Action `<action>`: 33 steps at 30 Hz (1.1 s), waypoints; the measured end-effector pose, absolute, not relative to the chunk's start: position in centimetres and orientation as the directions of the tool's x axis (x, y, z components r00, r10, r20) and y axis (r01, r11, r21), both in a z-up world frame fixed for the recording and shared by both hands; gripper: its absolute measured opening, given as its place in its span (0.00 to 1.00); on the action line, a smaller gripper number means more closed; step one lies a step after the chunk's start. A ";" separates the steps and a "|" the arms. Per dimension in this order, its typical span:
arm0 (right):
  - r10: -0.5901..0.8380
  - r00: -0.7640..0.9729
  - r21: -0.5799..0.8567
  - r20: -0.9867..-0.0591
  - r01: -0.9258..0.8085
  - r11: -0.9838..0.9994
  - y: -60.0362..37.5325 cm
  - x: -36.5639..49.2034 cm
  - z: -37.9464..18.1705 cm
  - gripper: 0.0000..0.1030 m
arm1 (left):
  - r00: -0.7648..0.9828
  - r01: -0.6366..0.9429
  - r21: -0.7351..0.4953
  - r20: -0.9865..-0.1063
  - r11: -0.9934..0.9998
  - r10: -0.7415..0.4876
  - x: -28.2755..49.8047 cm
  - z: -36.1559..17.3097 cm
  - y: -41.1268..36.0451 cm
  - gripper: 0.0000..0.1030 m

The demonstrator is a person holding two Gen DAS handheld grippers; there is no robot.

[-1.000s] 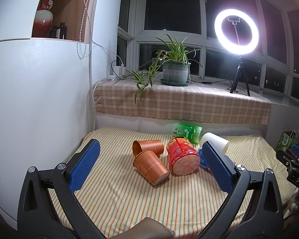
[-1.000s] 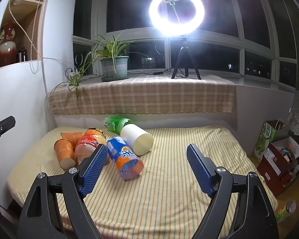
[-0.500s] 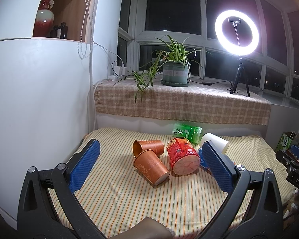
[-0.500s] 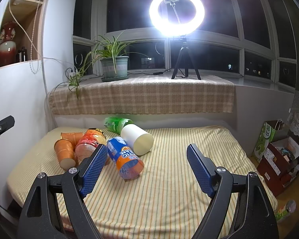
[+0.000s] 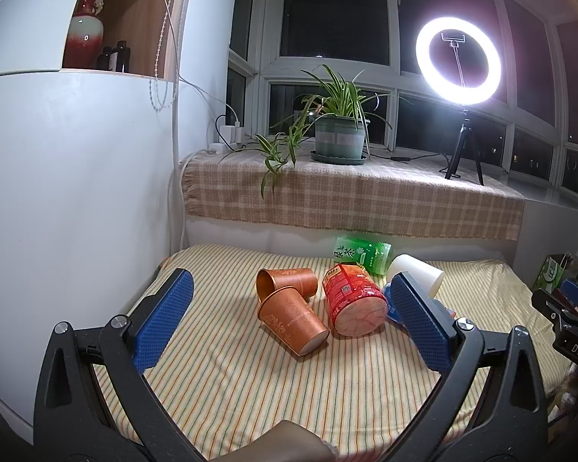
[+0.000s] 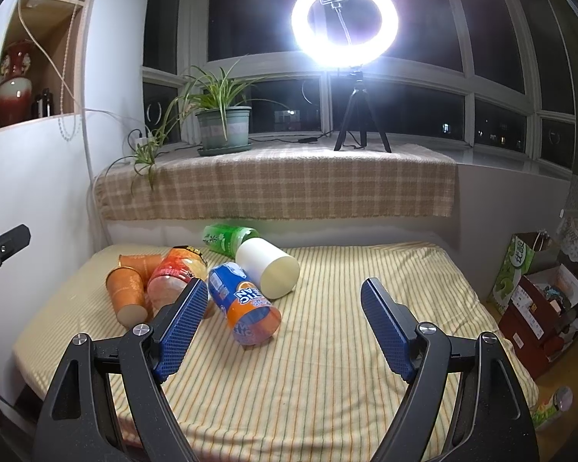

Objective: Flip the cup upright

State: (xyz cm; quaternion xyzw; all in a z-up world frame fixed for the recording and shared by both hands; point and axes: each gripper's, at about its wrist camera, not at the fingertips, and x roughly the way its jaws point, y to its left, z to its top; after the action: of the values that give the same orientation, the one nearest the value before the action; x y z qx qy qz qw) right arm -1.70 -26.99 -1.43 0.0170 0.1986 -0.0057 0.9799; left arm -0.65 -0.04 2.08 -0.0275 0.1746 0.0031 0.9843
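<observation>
The bed [image 5: 250, 377] wears matt striped cloth. Two copper-brown cups [image 5: 292, 321] look like matt paper, the red cup [image 5: 352, 298] glossy. Each hand-held gripper [image 5: 289, 315] has dimpled blue pads [image 5: 162, 319] on black plastic.

- The left wrist camera looked forward between its own blue-padded fingers [image 5: 163, 321] from the striped tabletop's [image 5: 250, 385] near left side, low above it, facing the window sill.
- The right wrist camera looked out from further right, between its own fingers [image 6: 385, 327], also low and facing the sill.
- Both views shared the fallen cups, among them the red cup [image 5: 352, 298] [image 6: 175, 279] and white cup [image 5: 416, 277] [image 6: 267, 267], the potted plant [image 5: 339, 136] [image 6: 223, 123] and the ring light [image 5: 458, 61] [image 6: 345, 21].
- Each camera caught the other gripper's tip at its frame edge.
</observation>
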 end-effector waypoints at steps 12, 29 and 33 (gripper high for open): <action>0.015 0.920 0.021 -0.392 -0.008 1.000 -26.2 -0.7 -1.7 0.79 | 0.934 -0.024 -0.051 -0.358 0.998 0.004 -0.4 1.6 0.4 1.00; 0.236 0.884 -0.104 -0.403 -0.301 0.948 -20.8 6.2 -1.3 0.79 | 0.900 -0.110 -0.020 -0.426 0.994 0.091 1.2 -1.2 4.0 1.00; 0.338 0.827 -0.131 -0.450 -0.435 0.891 -19.0 8.9 -1.5 0.79 | 0.895 -0.119 -0.015 -0.435 0.993 0.101 1.4 -1.7 4.9 1.00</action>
State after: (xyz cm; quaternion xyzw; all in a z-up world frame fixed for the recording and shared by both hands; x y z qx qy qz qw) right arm 8.95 -18.97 -1.53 -0.1144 0.2125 0.2036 0.9488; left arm 1.45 4.93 -1.69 -0.0205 0.2225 0.0567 0.9731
